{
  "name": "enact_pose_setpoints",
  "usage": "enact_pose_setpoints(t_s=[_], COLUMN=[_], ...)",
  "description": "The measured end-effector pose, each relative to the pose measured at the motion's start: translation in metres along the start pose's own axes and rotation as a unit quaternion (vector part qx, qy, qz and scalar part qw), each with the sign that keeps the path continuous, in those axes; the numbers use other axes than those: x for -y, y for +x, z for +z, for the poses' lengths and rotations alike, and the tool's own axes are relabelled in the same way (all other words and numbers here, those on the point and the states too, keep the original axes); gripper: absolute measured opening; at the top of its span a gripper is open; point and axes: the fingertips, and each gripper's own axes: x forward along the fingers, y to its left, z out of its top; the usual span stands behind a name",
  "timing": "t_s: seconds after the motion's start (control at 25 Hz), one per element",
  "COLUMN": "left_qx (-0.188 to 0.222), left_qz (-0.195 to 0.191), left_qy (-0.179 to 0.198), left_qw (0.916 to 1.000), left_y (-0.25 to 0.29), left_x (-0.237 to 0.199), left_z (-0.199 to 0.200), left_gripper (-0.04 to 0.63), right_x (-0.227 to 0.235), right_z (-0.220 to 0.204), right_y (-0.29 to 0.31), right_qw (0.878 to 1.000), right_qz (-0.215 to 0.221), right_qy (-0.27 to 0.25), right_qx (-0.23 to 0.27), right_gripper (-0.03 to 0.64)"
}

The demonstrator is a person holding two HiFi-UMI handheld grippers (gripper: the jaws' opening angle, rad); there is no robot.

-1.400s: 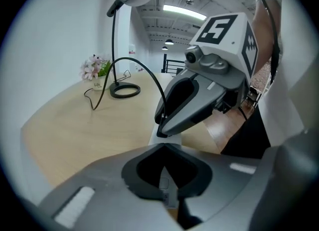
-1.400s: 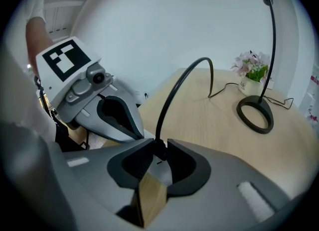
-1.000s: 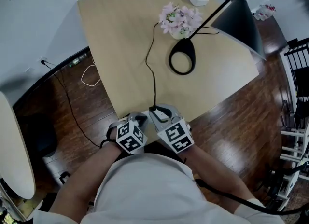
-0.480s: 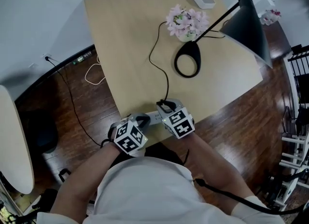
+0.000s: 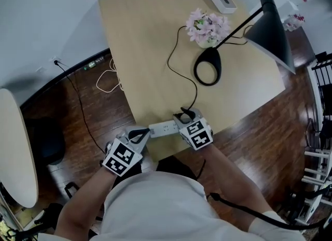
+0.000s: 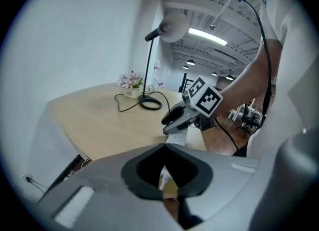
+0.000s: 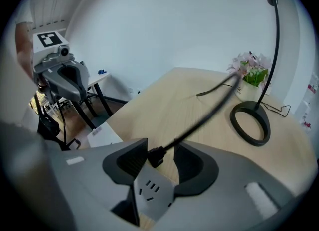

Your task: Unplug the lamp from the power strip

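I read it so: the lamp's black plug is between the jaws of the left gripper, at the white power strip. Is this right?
Not the left: the plug is between the jaws of the right gripper, which are opening, at the white power strip. The right gripper view shows it.

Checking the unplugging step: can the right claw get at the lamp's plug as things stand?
Probably yes. The right claw is opening with the black plug between its jaws, just above the power strip; nothing appears to block it.

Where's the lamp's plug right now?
In the right gripper view, the plug sits between the opening jaws of the right hand-held gripper, just over the power strip.
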Motion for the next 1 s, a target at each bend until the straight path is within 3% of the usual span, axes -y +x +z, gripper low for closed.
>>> enact_pose_setpoints(t_s=[0.28,0.56,0.84,1.0], left_qx=[0.014,0.046,0.048,0.043], left_qz=[0.017,-0.038,-0.080,-0.063], left_qy=[-0.010,0.014,0.032,0.041], left_qw=[0.9997,0.9981,0.9951,0.9962], left_y=[-0.066,-0.108,-0.138,-0.158], left_x=[-0.018,-0.003,0.028,0.046], left_z=[-0.031,-0.042,-0.068,-0.077], left_gripper=[0.005,0.005,0.006,0.006], right_x=[-0.007,-0.060,-0.168,-0.208], right_z=[-0.008,-0.025,-0.045,-0.054], right_y=[-0.030,-0.097,-0.150,-0.173], right_qw=[0.998,0.986,0.982,0.983], right_qz=[-0.063,-0.126,-0.107,-0.092], right_qy=[0.025,0.102,0.139,0.128], right_qx=[-0.003,0.036,0.075,0.089], right_gripper=[0.212,0.210,0.211,0.211])
